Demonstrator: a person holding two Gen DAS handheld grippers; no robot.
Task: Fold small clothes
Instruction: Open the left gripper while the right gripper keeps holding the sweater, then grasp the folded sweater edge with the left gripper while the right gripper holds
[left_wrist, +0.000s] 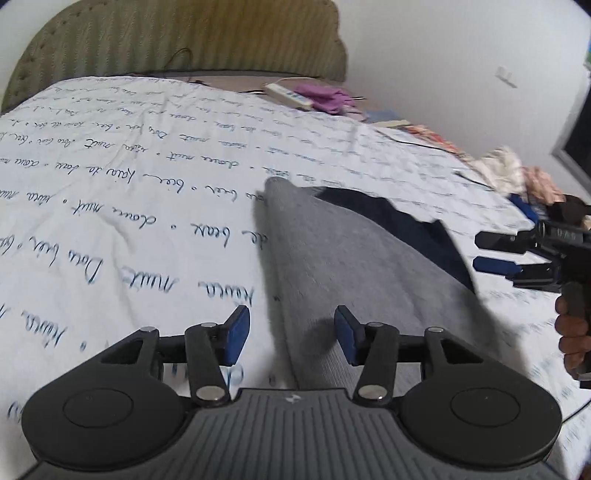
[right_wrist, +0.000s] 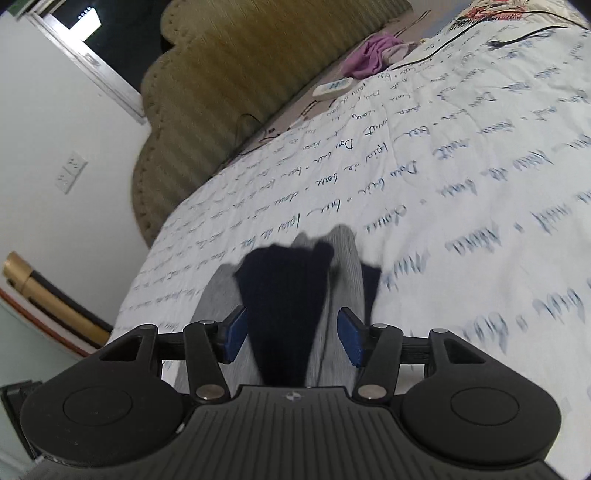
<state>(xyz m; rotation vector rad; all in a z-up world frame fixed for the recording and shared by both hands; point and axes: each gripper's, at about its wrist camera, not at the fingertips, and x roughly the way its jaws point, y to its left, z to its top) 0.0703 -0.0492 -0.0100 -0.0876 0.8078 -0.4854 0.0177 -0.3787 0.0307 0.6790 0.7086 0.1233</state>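
A small grey ribbed garment with a dark navy part lies on the white bedspread. My left gripper is open just above the garment's near edge, its right pad over the grey cloth. My right gripper shows at the right edge of the left wrist view, open, beside the navy part. In the right wrist view the right gripper is open over the navy cloth and grey cloth; nothing is pinched.
The bedspread carries blue script. An olive padded headboard stands at the far end. A white power strip, a purple cloth, cables and a pile of clothes lie along the far and right sides.
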